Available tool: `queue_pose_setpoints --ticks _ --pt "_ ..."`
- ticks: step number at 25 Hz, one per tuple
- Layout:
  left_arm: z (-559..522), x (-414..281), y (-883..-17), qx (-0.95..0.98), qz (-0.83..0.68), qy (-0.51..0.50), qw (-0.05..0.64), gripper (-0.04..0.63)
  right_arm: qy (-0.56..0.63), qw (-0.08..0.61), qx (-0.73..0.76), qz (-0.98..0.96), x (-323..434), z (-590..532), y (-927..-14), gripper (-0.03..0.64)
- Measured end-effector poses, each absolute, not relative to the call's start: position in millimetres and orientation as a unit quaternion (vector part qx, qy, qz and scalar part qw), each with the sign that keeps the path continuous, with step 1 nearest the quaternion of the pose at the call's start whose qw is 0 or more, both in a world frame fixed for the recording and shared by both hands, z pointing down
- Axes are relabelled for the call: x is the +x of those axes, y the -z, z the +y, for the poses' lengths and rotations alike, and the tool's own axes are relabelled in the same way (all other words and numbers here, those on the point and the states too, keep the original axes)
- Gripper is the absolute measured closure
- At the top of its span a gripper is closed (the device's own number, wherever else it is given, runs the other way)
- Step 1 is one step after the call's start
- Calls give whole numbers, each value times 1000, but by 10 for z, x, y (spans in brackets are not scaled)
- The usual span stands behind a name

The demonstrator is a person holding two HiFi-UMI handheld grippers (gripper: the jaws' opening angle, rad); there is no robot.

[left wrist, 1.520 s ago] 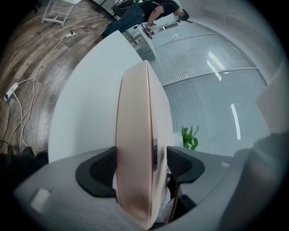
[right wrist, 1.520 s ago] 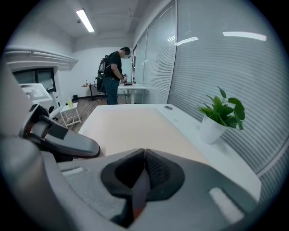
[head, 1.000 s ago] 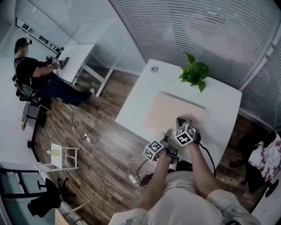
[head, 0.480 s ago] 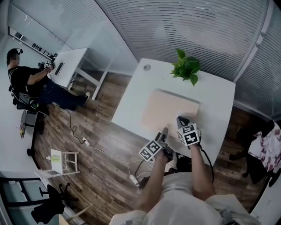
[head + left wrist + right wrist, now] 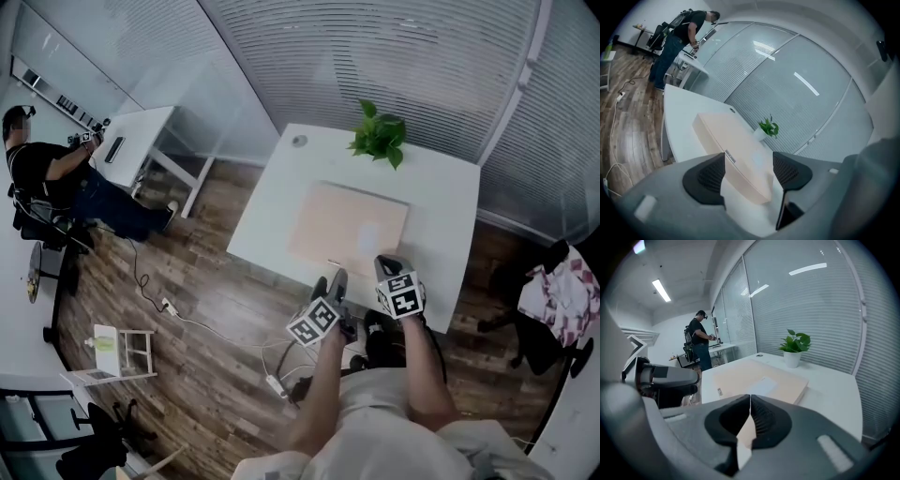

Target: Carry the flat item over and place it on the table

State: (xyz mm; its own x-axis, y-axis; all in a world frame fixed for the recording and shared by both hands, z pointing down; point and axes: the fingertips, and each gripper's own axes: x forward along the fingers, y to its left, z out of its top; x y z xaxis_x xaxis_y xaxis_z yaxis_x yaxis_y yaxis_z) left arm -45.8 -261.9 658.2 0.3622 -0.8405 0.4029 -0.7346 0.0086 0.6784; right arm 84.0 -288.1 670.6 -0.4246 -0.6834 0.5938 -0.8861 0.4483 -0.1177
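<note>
The flat item is a tan board, lying flat in the middle of the white table. My left gripper hovers at the table's near edge, open, and its own view shows the board past its empty jaws. To its right, my right gripper sits by the board's near edge. The right gripper is shut, pads touching with nothing visible between them, and the board stretches ahead of it.
A potted plant stands at the table's far edge, against a glass wall with blinds. A person works at another white desk far left. Cables and a power strip lie on the wood floor; a chair with clothes stands at right.
Both grippers have drawn back toward me from over the board to the table's near edge. The board stays flat on the table.
</note>
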Motion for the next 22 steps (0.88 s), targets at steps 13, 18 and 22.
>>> queue_pose_setpoints --ticks 13,18,22 --pt "-1999 -632 -6124 764 -565 -3 312 268 -222 178 505 -815 762 -2100 -6335 614" --pt "-1770 -655 -6058 767 -559 14 315 270 -226 160 526 -804 880 -1898 -6283 614" --pt "-1639 -667 -5992 790 -550 -24 269 276 -224 155 534 -801 908 -1769 -6283 614"
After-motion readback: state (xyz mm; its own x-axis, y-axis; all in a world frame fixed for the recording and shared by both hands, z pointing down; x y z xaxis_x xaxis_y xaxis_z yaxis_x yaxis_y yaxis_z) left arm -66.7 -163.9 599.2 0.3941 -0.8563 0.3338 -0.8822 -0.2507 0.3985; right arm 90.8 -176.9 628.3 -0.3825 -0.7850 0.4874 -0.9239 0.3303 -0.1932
